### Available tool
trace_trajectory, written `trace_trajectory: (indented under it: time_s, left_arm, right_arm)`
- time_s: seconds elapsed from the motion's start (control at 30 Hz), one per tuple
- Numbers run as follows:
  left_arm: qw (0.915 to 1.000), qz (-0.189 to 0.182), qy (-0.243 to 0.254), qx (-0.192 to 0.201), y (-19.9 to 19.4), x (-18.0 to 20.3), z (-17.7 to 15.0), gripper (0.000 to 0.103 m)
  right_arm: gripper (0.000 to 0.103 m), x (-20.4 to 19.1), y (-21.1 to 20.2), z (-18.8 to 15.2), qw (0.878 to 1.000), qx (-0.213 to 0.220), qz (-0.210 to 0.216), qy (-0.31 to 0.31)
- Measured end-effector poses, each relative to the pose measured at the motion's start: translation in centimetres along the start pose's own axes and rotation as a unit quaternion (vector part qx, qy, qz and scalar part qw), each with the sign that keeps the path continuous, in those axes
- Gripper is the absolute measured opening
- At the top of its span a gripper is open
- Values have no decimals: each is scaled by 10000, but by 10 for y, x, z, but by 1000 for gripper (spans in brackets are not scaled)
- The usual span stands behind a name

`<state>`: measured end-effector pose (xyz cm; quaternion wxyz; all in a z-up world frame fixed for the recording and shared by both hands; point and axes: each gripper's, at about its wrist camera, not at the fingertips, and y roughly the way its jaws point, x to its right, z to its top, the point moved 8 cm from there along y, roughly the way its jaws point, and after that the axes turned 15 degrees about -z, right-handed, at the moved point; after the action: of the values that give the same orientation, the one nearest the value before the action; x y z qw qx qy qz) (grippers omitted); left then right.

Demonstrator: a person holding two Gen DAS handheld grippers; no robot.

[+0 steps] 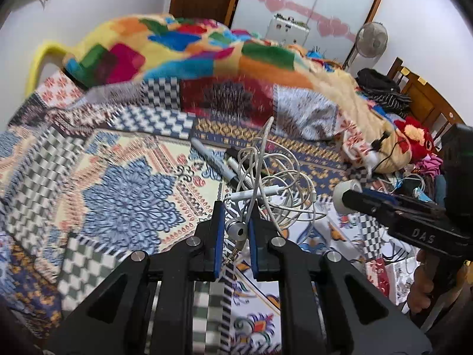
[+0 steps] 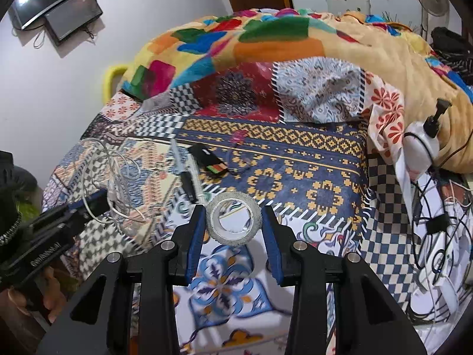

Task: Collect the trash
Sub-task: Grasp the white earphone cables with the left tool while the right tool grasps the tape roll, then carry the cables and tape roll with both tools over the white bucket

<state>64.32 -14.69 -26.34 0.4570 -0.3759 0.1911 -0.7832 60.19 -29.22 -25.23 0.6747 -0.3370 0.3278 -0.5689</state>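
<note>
left tongs (image 1: 235,216) clamped on the white cable tangle (image 1: 266,183), a small metal plug (image 1: 237,230) sitting between the blue pads; the tangle looks partly lifted off the bed sheet (image 1: 127,195). right tongs (image 2: 233,222) clamped on the tape roll (image 2: 235,220), pads pressing both sides, roll held just above the sheet.

to do it well: keep both grips firm, raise the cable slowly so loose loops don't snag the markers (image 1: 212,159) lying under its far side, carry both loads clear before letting go. loops hang wide, likely to drag.

left view shows the plug in the grip, the markers under the cable and a fan (image 1: 371,40) far right. only the right view shows the black card-like thing (image 2: 208,162) mid-bed, the pump bottle (image 2: 422,145) at right, and the tape roll's open centre.
</note>
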Motion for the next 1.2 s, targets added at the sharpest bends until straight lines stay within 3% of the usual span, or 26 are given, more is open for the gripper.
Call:
trace_trajectory:
  time_s: [0.23, 0.57, 0.9, 1.2]
  left_arm:
    - [9990, 135, 132, 394, -71, 25, 11, 14]
    - [9958, 355, 222, 812, -176, 50, -1, 14]
    - [9878, 737, 226, 1353, -291, 51, -39, 14]
    - [9806, 1108, -74, 1618, -374, 17, -88, 14]
  right_arm:
    - [35, -17, -66, 6, 9990, 405, -6, -186]
    - [35, -53, -170, -2, 9936, 1026, 27, -470]
    - [35, -110, -239, -38, 9868, 1381, 211, -821]
    - [35, -174, -270, -77, 9792, 1505, 503, -1265]
